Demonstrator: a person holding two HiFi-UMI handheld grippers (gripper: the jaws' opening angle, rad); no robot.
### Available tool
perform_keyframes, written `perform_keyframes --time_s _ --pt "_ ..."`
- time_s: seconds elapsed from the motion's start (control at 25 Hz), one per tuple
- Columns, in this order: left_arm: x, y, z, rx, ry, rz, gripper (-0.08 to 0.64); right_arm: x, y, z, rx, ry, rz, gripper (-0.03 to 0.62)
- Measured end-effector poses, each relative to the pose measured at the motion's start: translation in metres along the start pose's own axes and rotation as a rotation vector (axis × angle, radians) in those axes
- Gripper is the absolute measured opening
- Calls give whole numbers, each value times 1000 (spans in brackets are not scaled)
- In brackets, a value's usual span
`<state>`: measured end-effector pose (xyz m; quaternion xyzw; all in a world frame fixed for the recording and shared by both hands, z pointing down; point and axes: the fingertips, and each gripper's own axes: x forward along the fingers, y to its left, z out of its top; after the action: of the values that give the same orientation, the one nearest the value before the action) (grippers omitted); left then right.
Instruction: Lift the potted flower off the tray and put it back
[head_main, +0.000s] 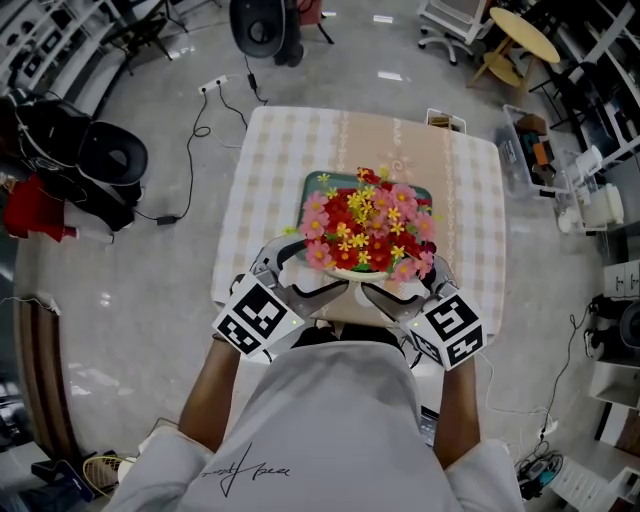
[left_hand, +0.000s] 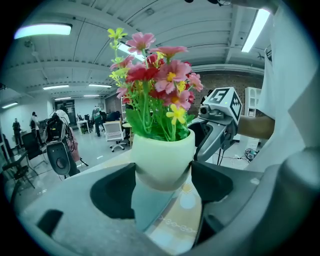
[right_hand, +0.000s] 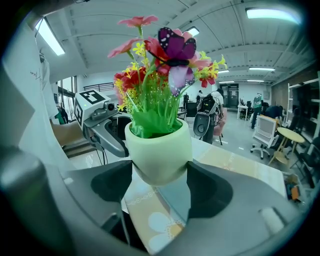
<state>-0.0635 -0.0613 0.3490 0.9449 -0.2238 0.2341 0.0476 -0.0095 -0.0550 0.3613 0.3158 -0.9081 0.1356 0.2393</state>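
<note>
The potted flower (head_main: 366, 229) is a pale green pot (left_hand: 162, 159) holding red, pink and yellow blooms. It hangs in the air over the table's near side, and in the head view the blooms hide the pot. My left gripper (head_main: 304, 266) grips the pot from the left, one jaw pressed on each side of it (left_hand: 163, 176). From the other side my right gripper (head_main: 402, 284) clamps the pot (right_hand: 159, 152) the same way (right_hand: 160, 172). The green tray (head_main: 313, 185) lies on the table below and slightly beyond the pot.
A square table with a checked cloth (head_main: 270, 170) carries the tray. Round the table on the grey floor are a black chair (head_main: 262, 25), bags (head_main: 70, 165), a cable with a power strip (head_main: 212, 86), a small round table (head_main: 523, 35) and bins (head_main: 530, 140).
</note>
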Motion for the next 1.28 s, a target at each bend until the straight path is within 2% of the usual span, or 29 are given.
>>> perform_keyframes --time_s 0.52,1.0,1.28 --pt "-3 8 5 6 -21 -2 347 1 -2 10 -3 -9 -17 353" --pt "-6 11 9 -34 -60 -5 356 1 -1 18 -2 -37 -24 351" --pt "-4 12 11 -25 -59 2 357 1 -4 18 -6 -46 -25 351"
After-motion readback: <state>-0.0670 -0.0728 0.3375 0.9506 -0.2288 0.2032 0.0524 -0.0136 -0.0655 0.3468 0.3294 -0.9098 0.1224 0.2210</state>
